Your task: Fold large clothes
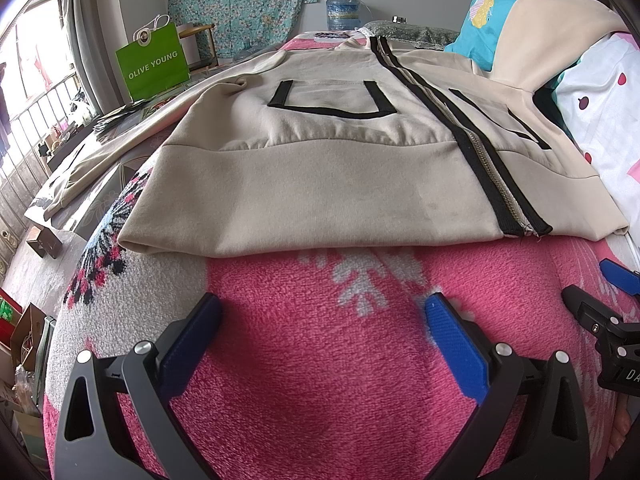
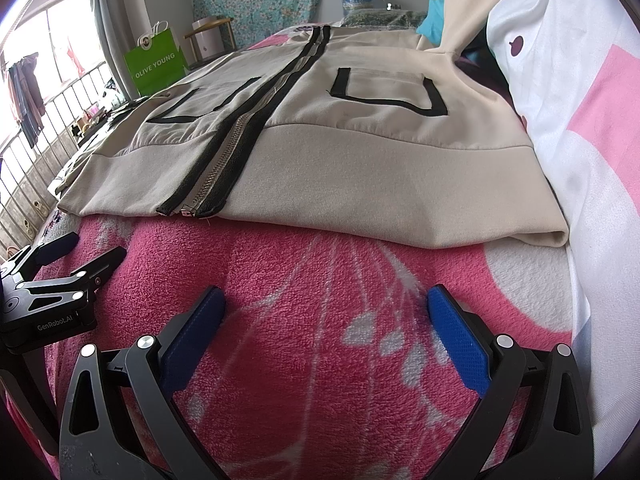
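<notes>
A: On the pink fleece blanket [image 1: 304, 360], what lies at nine o'clock?

B: The green paper bag [image 1: 153, 62], up near ten. At twelve the beige zip jacket [image 1: 320, 184] lies flat, front up, hem nearest, its zipper [image 1: 476, 152] closed.

A: And the left gripper [image 1: 324, 316]?

B: At six, jaws spread wide, holding nothing, short of the hem.

A: The right gripper [image 2: 326, 308]?

B: Likewise apart and empty, hem at twelve, a white and pink quilt [image 2: 580, 128] at three.
</notes>
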The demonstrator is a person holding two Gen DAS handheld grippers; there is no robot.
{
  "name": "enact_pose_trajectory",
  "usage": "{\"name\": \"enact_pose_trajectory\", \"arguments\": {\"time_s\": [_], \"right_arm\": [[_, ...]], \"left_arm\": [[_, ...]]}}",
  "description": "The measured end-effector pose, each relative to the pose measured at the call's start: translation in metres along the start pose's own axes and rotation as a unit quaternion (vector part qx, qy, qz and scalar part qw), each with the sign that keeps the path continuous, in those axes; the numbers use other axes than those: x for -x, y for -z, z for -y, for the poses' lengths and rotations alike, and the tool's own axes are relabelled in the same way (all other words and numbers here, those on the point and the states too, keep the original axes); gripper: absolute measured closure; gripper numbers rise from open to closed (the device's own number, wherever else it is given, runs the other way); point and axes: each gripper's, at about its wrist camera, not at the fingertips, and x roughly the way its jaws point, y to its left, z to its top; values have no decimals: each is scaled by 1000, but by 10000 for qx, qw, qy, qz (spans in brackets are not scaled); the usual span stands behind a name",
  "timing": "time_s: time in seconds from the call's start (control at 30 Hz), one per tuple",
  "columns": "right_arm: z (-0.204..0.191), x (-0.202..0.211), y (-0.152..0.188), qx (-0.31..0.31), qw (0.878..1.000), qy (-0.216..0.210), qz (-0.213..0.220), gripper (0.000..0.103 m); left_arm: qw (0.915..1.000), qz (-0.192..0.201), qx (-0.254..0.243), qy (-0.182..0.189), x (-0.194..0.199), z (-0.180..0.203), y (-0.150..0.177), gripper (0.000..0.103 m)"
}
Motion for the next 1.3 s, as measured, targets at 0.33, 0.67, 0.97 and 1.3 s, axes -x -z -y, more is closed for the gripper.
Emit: {"name": "enact_pose_trajectory", "arguments": {"time_s": [0.33, 0.67, 0.97, 1.3], "right_arm": [[-1, 0, 0, 1, 10000, 1, 0, 6], [-1, 0, 0, 0, 10000, 0, 0, 6], [-1, -1, 0, 0, 10000, -1, 2, 6], [-2, -1, 0, -1, 10000, -2, -1, 6]], "left_arm": [[10000, -1, -1, 0, 0, 0, 0, 4], [10000, -2, 0, 1, 0, 0, 0, 4], [10000, 0, -1, -1, 0, 0, 0, 4], [10000, -1, 1, 1, 0, 0, 0, 4]]}}
